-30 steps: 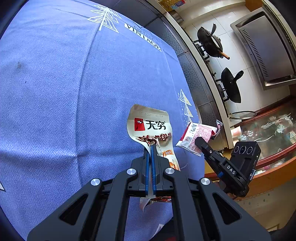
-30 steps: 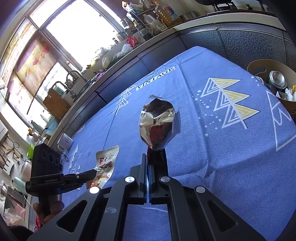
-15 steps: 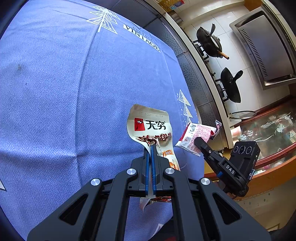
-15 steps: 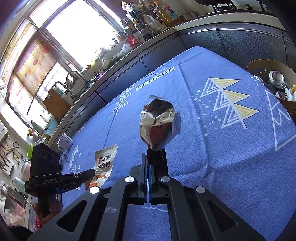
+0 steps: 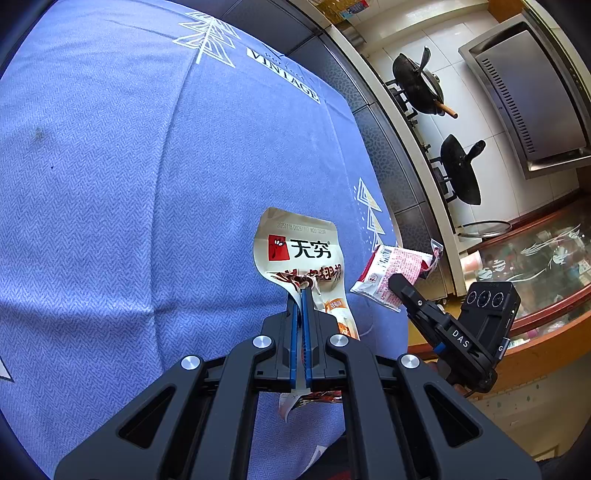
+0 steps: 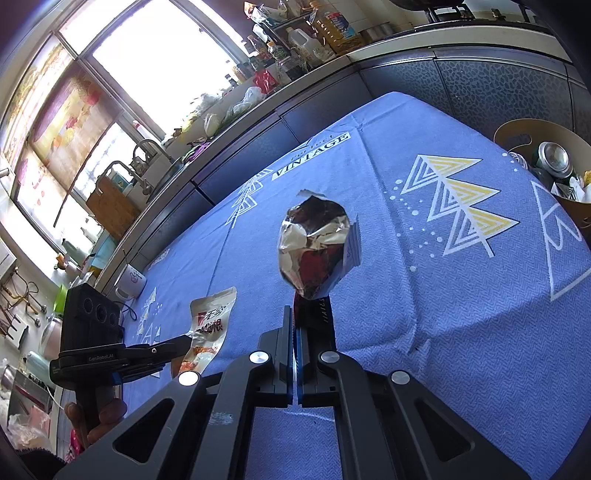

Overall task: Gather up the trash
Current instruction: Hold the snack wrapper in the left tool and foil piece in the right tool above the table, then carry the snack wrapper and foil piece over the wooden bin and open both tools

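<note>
Cream snack wrapper (image 5: 301, 254) creased, pink packet (image 5: 393, 275) foil-lined

A blue tablecloth (image 5: 110, 192) filled most of the left wrist frame, two black woks (image 5: 417, 88) and a range hood (image 5: 535, 96) sat upper right. In the right wrist frame, a bright window (image 6: 147, 62) glared upper left above bottles (image 6: 328, 26).

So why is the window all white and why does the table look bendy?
Right wrist view: daylight overexposes the window, and the foil wrapper glints. Both views: the fisheye lens bulges the blue tablecloth and darkens the corners; it's lens distortion.
</note>
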The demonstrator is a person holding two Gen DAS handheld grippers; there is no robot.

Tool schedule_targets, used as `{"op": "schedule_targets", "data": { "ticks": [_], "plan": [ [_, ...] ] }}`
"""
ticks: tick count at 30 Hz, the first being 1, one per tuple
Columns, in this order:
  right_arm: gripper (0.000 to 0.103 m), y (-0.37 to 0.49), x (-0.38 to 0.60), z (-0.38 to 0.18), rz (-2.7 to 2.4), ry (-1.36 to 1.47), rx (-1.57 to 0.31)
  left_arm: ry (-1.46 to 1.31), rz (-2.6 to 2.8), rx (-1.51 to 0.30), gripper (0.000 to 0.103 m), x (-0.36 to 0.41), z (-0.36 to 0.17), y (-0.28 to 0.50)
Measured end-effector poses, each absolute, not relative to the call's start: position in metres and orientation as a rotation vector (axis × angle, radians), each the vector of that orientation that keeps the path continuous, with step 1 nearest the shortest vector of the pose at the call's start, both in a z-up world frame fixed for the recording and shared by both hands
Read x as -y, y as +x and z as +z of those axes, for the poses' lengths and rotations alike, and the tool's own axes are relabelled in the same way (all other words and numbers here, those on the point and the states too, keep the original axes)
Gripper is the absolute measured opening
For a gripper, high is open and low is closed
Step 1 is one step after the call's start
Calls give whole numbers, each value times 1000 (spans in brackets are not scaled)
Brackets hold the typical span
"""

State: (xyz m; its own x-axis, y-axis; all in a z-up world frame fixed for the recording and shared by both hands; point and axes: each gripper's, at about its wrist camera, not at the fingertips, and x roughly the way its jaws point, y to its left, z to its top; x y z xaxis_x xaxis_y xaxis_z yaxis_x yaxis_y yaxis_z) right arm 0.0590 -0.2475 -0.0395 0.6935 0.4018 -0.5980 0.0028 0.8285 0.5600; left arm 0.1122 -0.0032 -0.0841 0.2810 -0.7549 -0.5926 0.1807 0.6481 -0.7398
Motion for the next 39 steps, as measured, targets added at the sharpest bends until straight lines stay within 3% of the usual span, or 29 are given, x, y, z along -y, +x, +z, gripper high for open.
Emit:
{"op": "schedule_targets", "data": {
  "ticks": [39],
  "plan": [
    [2,57,253,-29,231,558,-749,-567,-739,-1095,2,24,-64,124]
  ]
}}
